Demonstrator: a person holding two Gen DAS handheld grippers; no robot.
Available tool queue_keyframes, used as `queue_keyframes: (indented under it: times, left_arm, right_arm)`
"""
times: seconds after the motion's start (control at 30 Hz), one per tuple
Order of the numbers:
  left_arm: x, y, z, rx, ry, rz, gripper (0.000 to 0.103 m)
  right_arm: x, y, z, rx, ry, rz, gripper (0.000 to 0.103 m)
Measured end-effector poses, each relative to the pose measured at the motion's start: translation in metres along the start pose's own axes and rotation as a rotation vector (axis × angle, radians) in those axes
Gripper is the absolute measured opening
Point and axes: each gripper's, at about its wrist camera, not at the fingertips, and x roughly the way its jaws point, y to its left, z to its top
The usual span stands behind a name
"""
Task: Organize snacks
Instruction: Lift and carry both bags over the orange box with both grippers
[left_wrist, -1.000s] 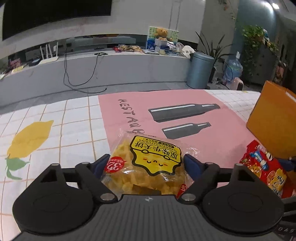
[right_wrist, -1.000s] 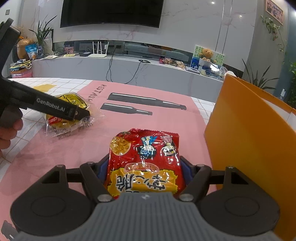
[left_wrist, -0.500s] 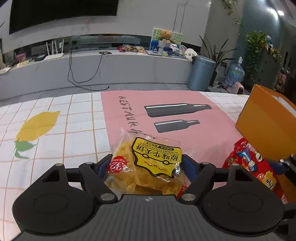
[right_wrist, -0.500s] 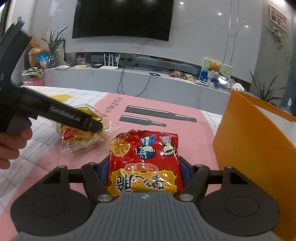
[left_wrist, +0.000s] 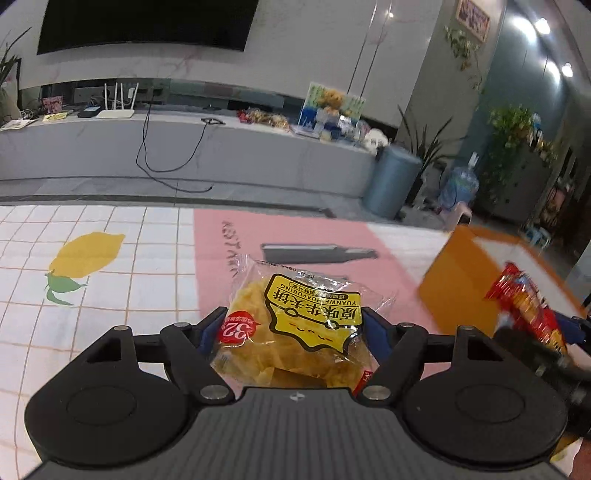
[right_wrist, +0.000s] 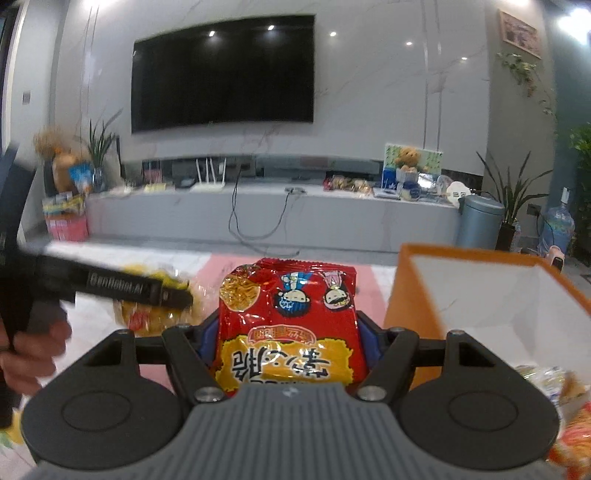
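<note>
A clear-wrapped yellow snack pack (left_wrist: 295, 328) with a yellow label and a red "32" sticker sits pinched between blue pads above the pink part of the tablecloth, its label facing up. To its right, a red noodle snack packet (right_wrist: 291, 325) with two cartoon faces and a yellow panel is likewise pinched at its near end, lifted beside the orange box (right_wrist: 491, 295). The box stands open, white inside, with more wrapped snacks (right_wrist: 554, 380) lying in its near corner.
</note>
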Motion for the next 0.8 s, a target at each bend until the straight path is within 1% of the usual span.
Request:
queue_keyframes:
  times: [0.1, 0.17, 0.27, 0.33, 0.53, 0.67, 0.7, 0.77, 0.8]
  left_arm:
    - [-0.017, -0.011, 0.003, -0.024, -0.033, -0.022, 0.087]
    - [-0.027, -0.017, 0.004, -0.04, -0.048, -0.039, 0.087]
    - [-0.04, -0.028, 0.005, -0.062, -0.066, -0.068, 0.087]
    - [-0.046, -0.038, 0.006, -0.062, -0.075, -0.112, 0.087]
    - [-0.056, -0.078, 0.015, -0.012, -0.11, -0.205, 0.087]
    - [-0.057, -0.101, 0.018, 0.015, -0.13, -0.273, 0.087]
    - [-0.057, -0.107, 0.018, 0.028, -0.135, -0.285, 0.087]
    - [-0.057, -0.116, 0.018, 0.045, -0.14, -0.302, 0.087]
    - [-0.057, -0.12, 0.017, 0.05, -0.14, -0.317, 0.087]
  right_arm:
    - [-0.024, -0.021, 0.018, 0.079, -0.023, 0.0, 0.069]
    - [-0.04, -0.036, 0.027, 0.11, -0.039, -0.009, 0.069]
    - [-0.062, -0.055, 0.035, 0.109, -0.066, -0.04, 0.069]
    - [-0.073, -0.07, 0.038, 0.098, -0.061, -0.064, 0.069]
    - [-0.067, -0.111, 0.044, 0.14, 0.021, -0.086, 0.069]
    - [-0.046, -0.134, 0.042, 0.163, 0.107, -0.11, 0.069]
    - [-0.04, -0.139, 0.041, 0.161, 0.138, -0.12, 0.069]
    - [-0.028, -0.147, 0.039, 0.173, 0.169, -0.147, 0.069]
    - [-0.022, -0.15, 0.038, 0.174, 0.187, -0.148, 0.069]
